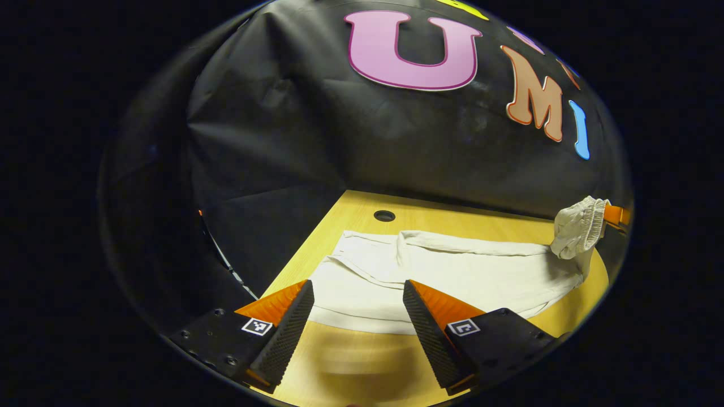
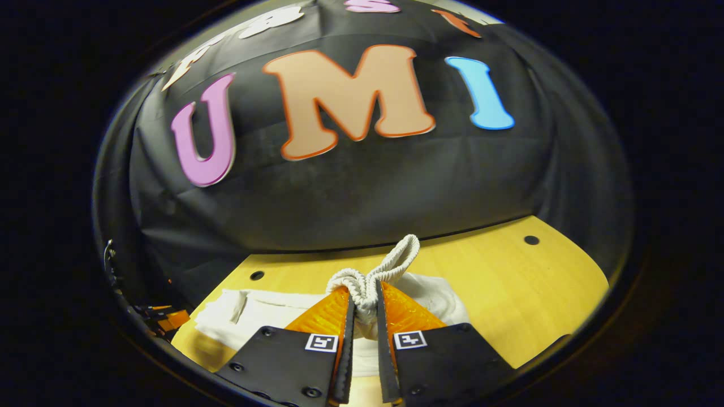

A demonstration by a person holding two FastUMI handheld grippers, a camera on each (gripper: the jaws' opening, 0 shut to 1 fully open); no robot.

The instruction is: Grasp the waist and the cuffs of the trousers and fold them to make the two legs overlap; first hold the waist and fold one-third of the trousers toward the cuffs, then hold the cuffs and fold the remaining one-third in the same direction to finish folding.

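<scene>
Left claw (image 1: 357, 308): fingers apart, holding nothing, above the near trouser edge.
Right claw (image 2: 365, 308): clamped on the gathered elastic waist (image 2: 376, 277), lifted.
White cloth trousers (image 1: 452, 271): spread on the yellow wooden bench (image 1: 362, 362).

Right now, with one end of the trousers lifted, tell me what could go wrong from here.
1. The right gripper pinches only a bunched bit of the elastic waist; it may slip out as it travels.
2. The left gripper hangs open over the trousers, holding nothing, so the cloth may drag across the table.
3. The wrinkles near the far end may get folded in.
</scene>
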